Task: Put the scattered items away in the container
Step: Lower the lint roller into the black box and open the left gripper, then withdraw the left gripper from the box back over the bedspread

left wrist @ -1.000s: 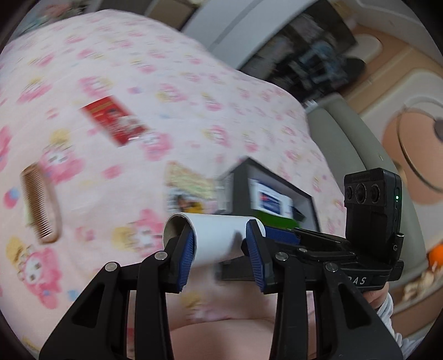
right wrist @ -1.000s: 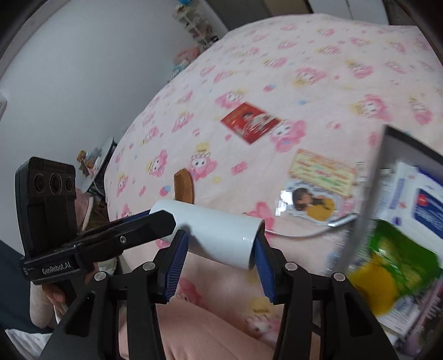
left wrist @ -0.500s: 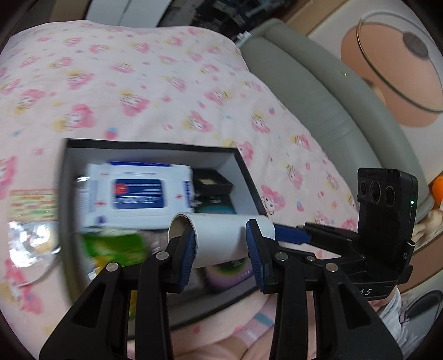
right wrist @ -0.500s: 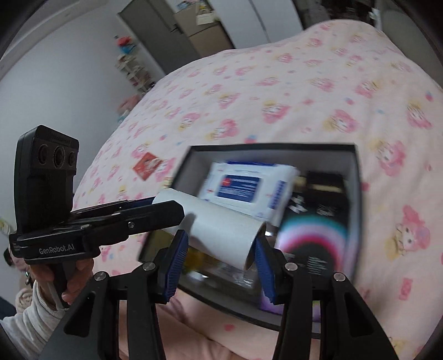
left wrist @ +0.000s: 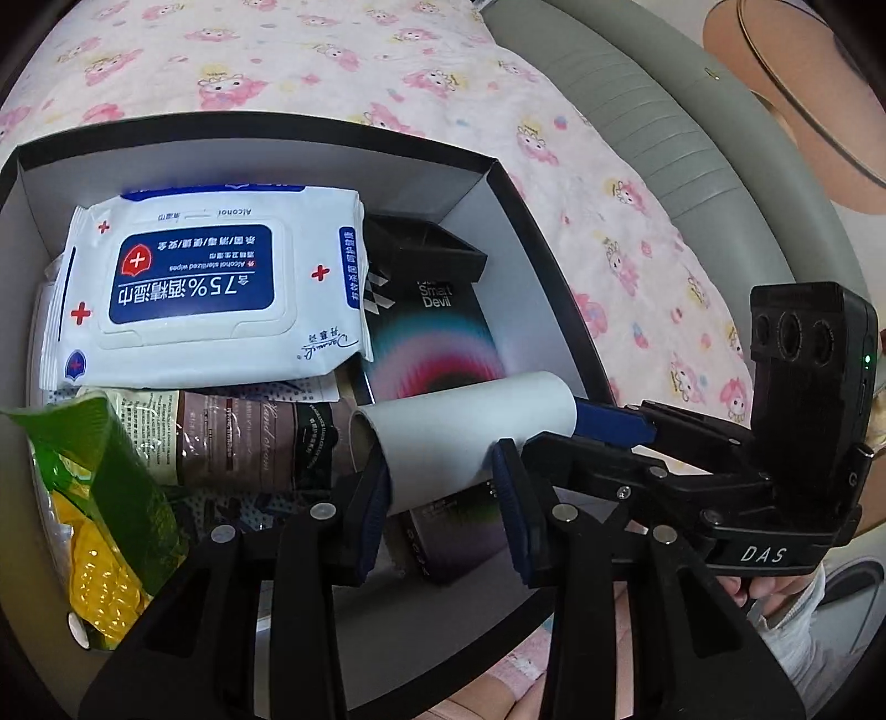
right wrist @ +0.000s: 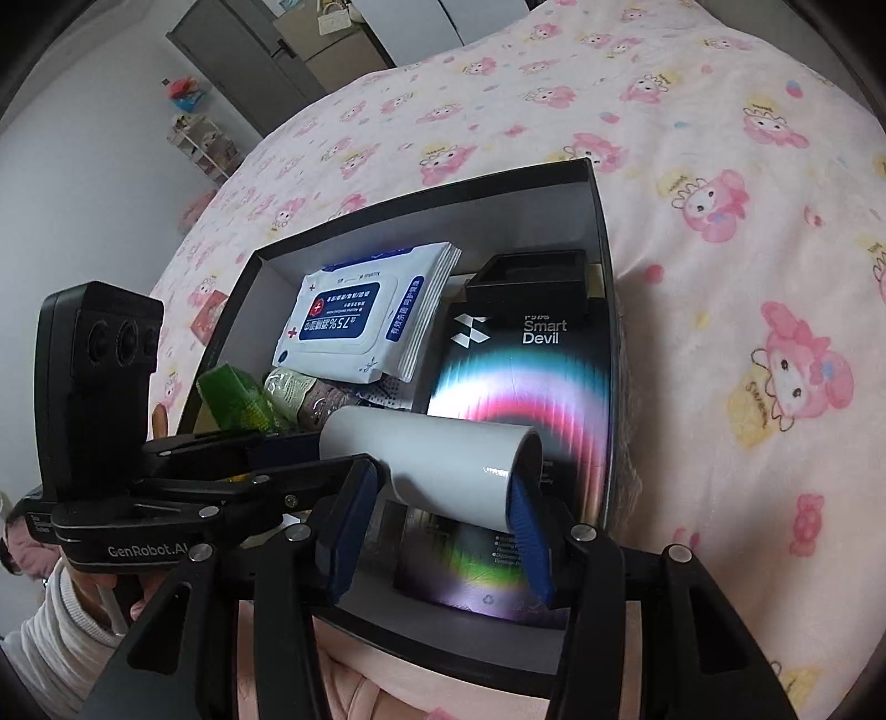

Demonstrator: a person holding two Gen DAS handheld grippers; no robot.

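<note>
A white cardboard tube (left wrist: 470, 426) is held over the open black box (left wrist: 531, 221) by both grippers, one at each end. My left gripper (left wrist: 443, 498) is shut on the tube's left end; my right gripper (right wrist: 443, 515) is shut on the right end of the tube (right wrist: 437, 465). The box (right wrist: 601, 221) holds a white wipes pack (left wrist: 210, 293), a black "Smart Devil" carton (right wrist: 526, 376), a small black tray (left wrist: 426, 249), a green and yellow packet (left wrist: 94, 498) and a brown tube (left wrist: 249, 437).
The box sits on a pink cartoon-print bedspread (right wrist: 747, 221). A grey padded bed edge (left wrist: 692, 138) runs along the right in the left wrist view. A red card (right wrist: 207, 321) lies on the bedspread beyond the box. A dark wardrobe (right wrist: 249, 50) stands far behind.
Both grippers carried the tube from over the bedspread to over the box and lowered it closer to the contents. The comb and flat packets on the bedspread have left view.
</note>
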